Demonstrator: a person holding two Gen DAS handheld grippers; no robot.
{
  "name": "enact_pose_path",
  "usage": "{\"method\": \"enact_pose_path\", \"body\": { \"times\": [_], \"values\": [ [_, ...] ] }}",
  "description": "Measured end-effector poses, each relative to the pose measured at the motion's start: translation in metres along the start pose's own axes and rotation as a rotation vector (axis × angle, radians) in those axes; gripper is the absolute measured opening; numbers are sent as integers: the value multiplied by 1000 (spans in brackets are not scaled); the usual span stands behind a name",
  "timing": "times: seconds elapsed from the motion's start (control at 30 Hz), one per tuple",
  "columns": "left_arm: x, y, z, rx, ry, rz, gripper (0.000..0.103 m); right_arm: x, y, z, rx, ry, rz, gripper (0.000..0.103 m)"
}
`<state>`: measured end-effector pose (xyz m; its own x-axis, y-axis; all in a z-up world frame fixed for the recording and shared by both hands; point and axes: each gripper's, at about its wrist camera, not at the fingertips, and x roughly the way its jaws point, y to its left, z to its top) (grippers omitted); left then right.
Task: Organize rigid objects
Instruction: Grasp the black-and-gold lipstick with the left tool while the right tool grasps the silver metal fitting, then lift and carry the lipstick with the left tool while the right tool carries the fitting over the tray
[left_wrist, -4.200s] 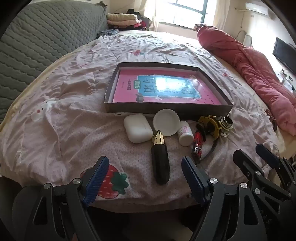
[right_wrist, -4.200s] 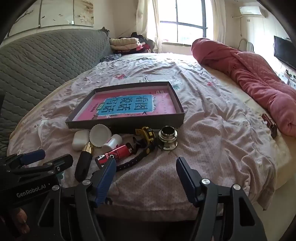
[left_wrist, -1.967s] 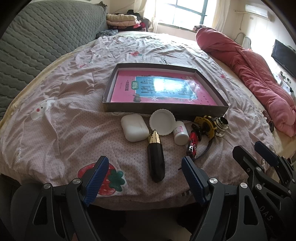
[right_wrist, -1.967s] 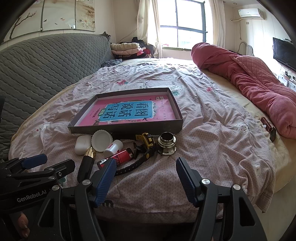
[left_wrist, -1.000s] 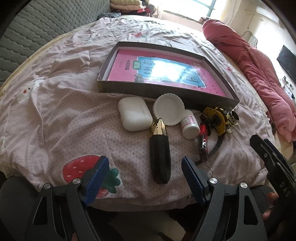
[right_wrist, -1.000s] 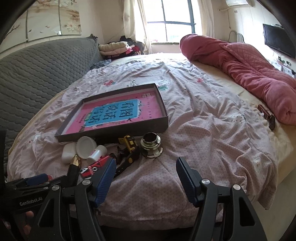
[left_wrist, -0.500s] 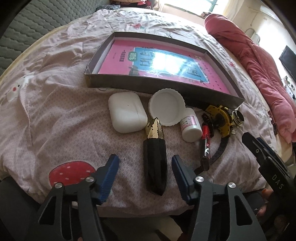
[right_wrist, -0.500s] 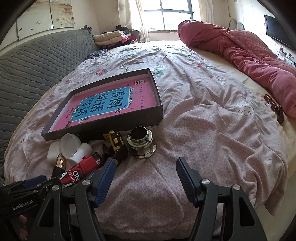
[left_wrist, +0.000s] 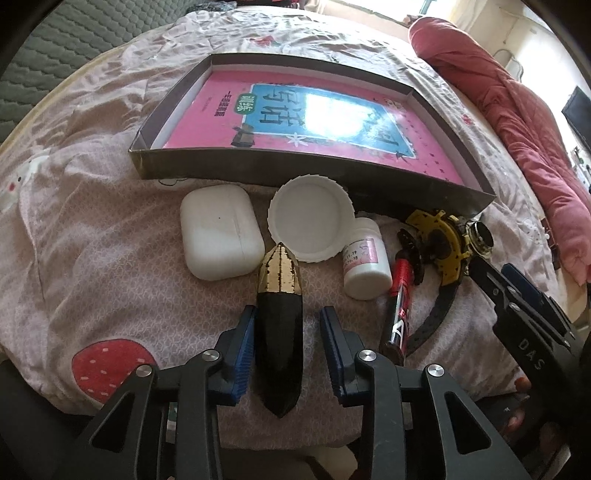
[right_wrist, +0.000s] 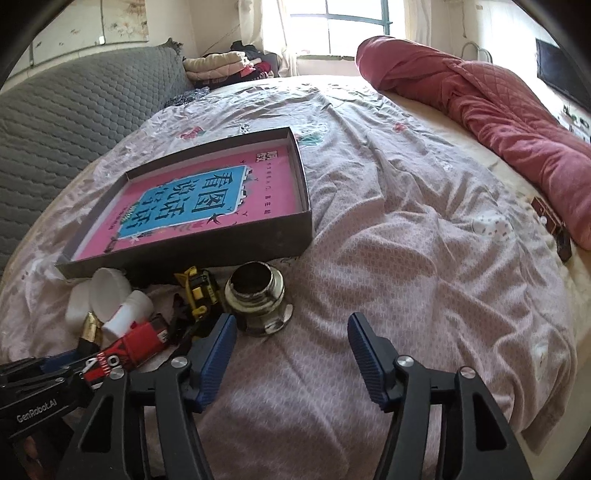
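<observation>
A black and gold tube (left_wrist: 279, 325) lies on the bed sheet. My left gripper (left_wrist: 288, 334) straddles it with its jaws partly closed; a narrow gap shows on each side. Beyond it lie a white earbud case (left_wrist: 219, 230), a white lid (left_wrist: 311, 218), a small white bottle (left_wrist: 365, 264), a red tube (left_wrist: 400, 306) and a yellow and black watch (left_wrist: 439, 240). A metal fitting (right_wrist: 258, 295) lies just ahead and left of my open, empty right gripper (right_wrist: 290, 347). A dark shallow box (left_wrist: 177, 162) holds a pink book (left_wrist: 314, 110).
The pink sheet drops off at the bed's near edge below both grippers. A red quilt (right_wrist: 498, 99) lies along the right side. A grey padded headboard (right_wrist: 74, 103) is at the left. A small dark object (right_wrist: 554, 229) rests near the quilt.
My left gripper moved forward over the black and gold tube and its jaws narrowed around it. My right gripper moved closer to the metal fitting and stayed open.
</observation>
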<state>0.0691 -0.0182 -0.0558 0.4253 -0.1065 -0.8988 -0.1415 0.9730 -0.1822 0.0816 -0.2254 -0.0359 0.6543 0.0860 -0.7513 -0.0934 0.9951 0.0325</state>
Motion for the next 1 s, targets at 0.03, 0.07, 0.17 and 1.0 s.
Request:
{"method": "enact_pose_path", "body": {
  "times": [0.03, 0.07, 0.17, 1.0],
  "values": [
    [1, 1, 1, -4, -1, -2, 34, 2, 1, 1, -9, 2, -2, 59],
    [2, 2, 2, -8, -2, -5, 33, 5, 2, 2, -20, 6, -1, 58],
    [4, 4, 5, -17, -5, -13, 31, 13, 7, 4, -54, 11, 6, 55],
    [-3, 15, -4, -8, -61, -57, 24, 8, -11, 19, -1, -125, 89, 42]
  ]
}}
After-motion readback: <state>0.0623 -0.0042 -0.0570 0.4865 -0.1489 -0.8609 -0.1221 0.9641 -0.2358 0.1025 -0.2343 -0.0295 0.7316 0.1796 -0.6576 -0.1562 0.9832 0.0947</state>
